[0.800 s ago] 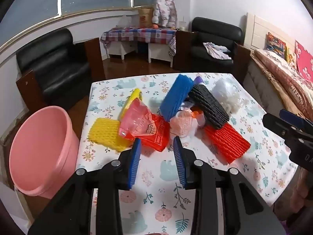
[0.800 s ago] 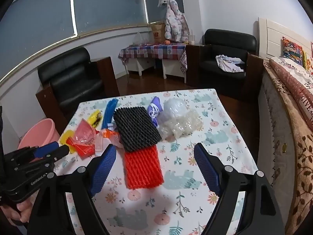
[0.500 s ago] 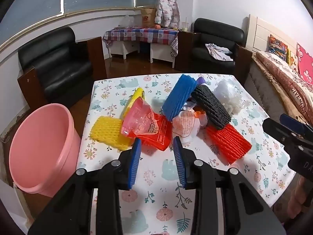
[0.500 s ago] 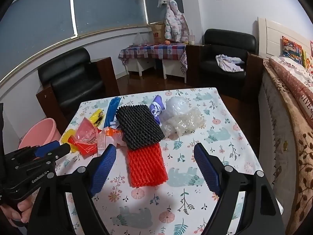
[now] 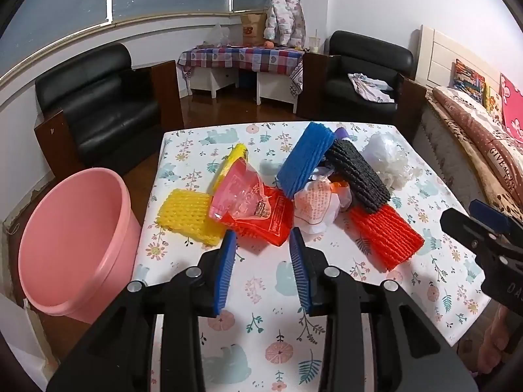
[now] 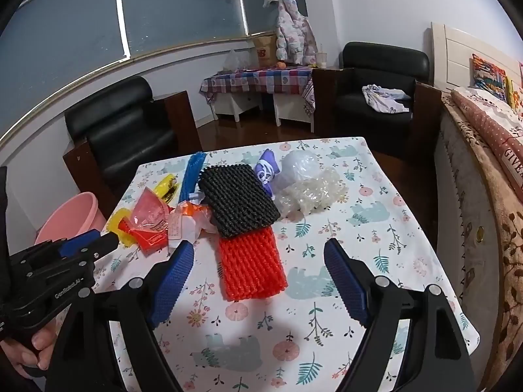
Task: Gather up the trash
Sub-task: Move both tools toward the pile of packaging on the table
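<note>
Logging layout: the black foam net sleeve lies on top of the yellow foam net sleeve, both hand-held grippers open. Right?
Not quite. The black foam net sleeve overlaps the red foam net sleeve, not yellow; the right wrist view shows it. Both hand-held grippers are open.

Trash pile on your tabletop point(image 5: 261, 294), bucket point(image 5: 75, 245) off its left edge.
Before you, the foam nets point(image 6: 250, 266) overlap near the middle, one point(image 6: 237, 199) lying partly on another; wrappers point(image 5: 258, 209) sit left of them, crumpled plastic point(image 6: 310, 192) right; armchairs point(image 5: 108, 111) stand behind the tabletop.

Both looking forward and down from the near edge, left beside right, sharing the surface point(image 5: 261, 294) and trash pile point(image 6: 242, 202).
</note>
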Demonstrator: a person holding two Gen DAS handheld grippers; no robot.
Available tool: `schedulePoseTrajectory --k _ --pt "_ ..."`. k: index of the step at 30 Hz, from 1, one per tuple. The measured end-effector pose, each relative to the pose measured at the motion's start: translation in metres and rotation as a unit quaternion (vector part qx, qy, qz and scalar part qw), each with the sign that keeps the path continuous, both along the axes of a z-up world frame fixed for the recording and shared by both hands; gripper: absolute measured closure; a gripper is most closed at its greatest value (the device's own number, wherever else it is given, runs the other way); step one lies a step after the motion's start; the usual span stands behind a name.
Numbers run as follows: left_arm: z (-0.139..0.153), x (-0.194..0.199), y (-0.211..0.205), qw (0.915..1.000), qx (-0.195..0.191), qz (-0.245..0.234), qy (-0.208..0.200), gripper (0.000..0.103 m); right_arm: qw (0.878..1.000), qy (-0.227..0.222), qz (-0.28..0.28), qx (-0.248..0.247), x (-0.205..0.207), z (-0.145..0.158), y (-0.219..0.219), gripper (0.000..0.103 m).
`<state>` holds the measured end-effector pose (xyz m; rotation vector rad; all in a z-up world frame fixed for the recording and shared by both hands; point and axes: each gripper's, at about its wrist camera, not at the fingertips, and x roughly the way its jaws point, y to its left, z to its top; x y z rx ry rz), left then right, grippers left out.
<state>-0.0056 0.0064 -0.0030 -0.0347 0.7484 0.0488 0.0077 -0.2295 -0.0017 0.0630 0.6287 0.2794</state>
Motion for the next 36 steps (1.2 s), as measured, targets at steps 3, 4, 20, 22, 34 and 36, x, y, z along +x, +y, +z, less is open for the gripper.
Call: schedulePoseTrajectory --k 3,4,20,22,34,36 --pt "-0.001 -0.001 0.001 1.0 -0.002 0.003 0.0 0.069 1.0 -0.005 0.007 -0.002 -0.003 0.001 0.003 0.022" --pt "-0.001 -0.002 0.001 1.0 -0.002 0.003 0.0 0.069 1.0 -0.007 0.009 -0.005 -0.004 0.002 0.004 0.022" --pt "-0.001 -0.005 0.004 1.0 -0.004 0.005 0.002 0.069 1.0 -0.016 0.019 -0.018 -0.012 0.005 0.012 0.022" --pt "-0.001 -0.005 0.006 1.0 -0.006 0.006 0.003 0.069 1.0 -0.016 0.018 -0.018 -0.012 0.005 0.013 0.022" --pt "-0.002 -0.005 0.009 0.9999 -0.01 0.011 0.005 0.069 1.0 -0.009 0.014 -0.026 -0.008 0.004 0.014 0.022" --pt "-0.003 -0.005 0.01 0.9998 -0.011 0.012 0.006 0.069 1.0 -0.006 0.014 -0.026 -0.007 0.003 0.013 0.022"
